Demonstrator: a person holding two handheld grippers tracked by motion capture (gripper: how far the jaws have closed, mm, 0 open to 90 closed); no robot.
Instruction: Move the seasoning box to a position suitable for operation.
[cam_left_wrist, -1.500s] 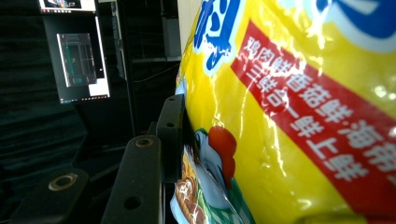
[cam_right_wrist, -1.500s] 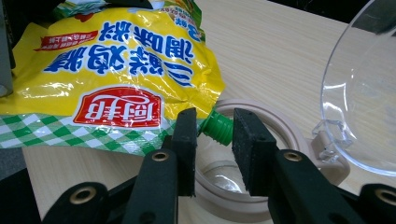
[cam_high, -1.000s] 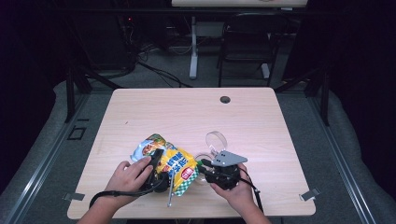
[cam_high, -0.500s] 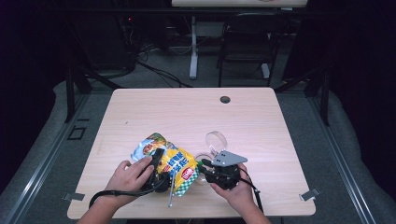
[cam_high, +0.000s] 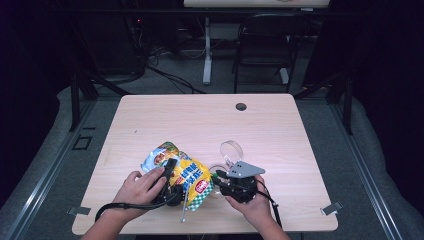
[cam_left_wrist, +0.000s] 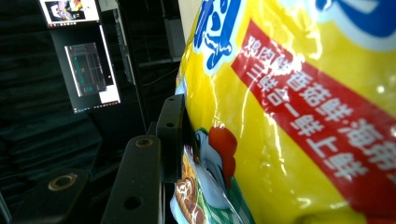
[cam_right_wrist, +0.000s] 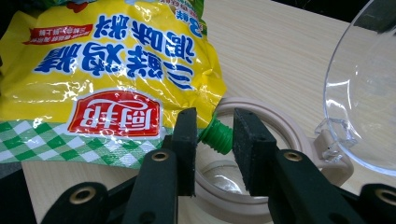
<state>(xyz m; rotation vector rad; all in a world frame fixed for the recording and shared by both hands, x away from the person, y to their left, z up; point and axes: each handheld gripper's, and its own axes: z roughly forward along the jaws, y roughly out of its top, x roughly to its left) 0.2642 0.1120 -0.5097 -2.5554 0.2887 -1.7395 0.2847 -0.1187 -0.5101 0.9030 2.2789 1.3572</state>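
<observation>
The seasoning pouch is gripped in my left claw, its green cap still on between my right claw's parted jaws, above the open jar.

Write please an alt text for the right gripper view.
Two black jaws of the right gripper stand on either side of the green cap of a yellow bag, above a round beige container whose clear lid stands open.

Left hand at lower left of high view, wrapped round left gripper; jaws pointing up-frame, clamped. Right hand at lower centre, holding right gripper pointing left-frame. In right gripper view, jaws parted slightly, rising from bottom centre.
</observation>
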